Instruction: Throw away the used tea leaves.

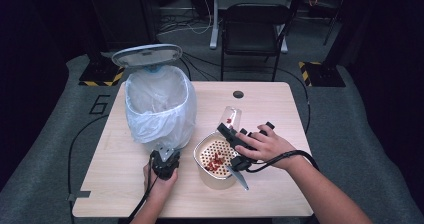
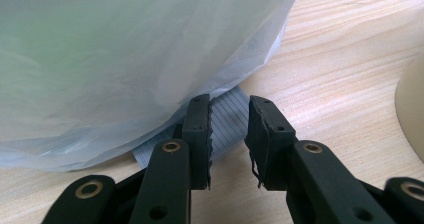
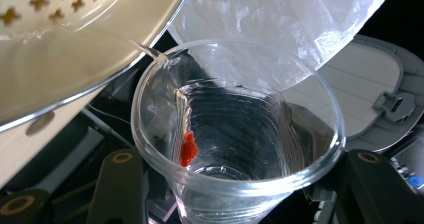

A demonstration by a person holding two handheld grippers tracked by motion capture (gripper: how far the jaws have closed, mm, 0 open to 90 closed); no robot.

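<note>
This looks like a recording studio or lab rather than a home: a small light-wood table [image 1: 150, 194] stands alone on grey carpet [image 1: 55, 149], ringed by dark, unlit surroundings. Stand bases edged with yellow-and-black hazard tape [image 1: 102, 76] sit at the table's far corners, cables [image 1: 80, 134] run loose over the floor, and a large number six [image 1: 100, 104] is marked on the carpet. Behind the table are a black folding chair [image 1: 255, 26] and the grey legs of another desk [image 1: 215, 14], with more wiring on the floor beneath it.
</note>
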